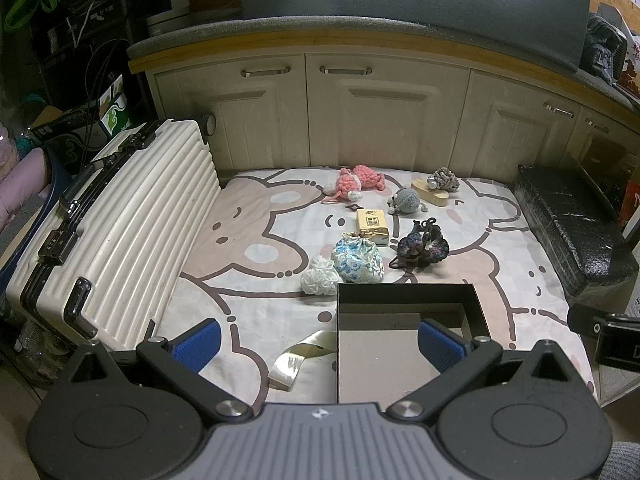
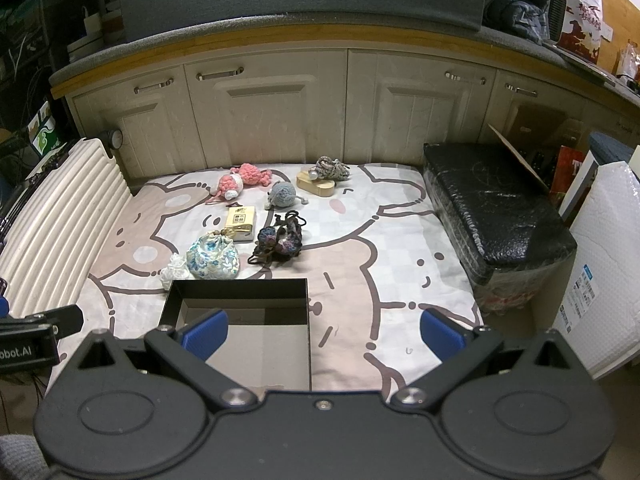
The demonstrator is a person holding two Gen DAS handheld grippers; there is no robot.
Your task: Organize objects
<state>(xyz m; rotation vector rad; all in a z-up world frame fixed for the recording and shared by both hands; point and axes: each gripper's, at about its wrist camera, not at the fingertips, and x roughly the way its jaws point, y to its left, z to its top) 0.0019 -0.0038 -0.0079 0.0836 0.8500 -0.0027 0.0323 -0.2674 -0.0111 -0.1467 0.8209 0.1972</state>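
Both grippers hang low at the near edge of the cartoon-print sheet (image 1: 256,240), and the open black box (image 1: 408,294) serves as the landmark. The left gripper (image 1: 320,344) has its blue pads spread wide and holds nothing; its right pad sits over the box's opening and its left pad is over the sheet to the left of the box. The right gripper (image 2: 322,334) is likewise spread wide and empty, its left pad over the box and its right pad over bare sheet to the right of it. A strip of pale ribbon (image 1: 296,360) lies just left of the box. Just beyond the box's far wall sit a small white pouch (image 1: 319,276) and, touching it, a blue flowered pouch (image 1: 358,260), with a dark crocheted piece (image 1: 422,246) to their right. Farther from the box lies a gold carton (image 1: 372,224), then a grey yarn ball (image 1: 406,200), a pink knitted toy (image 1: 356,182), and a wooden block (image 1: 430,194) carrying a mottled knitted piece (image 1: 444,178). A white suitcase (image 1: 116,236) lies well left of the box, a black wrapped bundle (image 2: 496,208) well right, and cream cabinets (image 1: 360,120) stand farthest.
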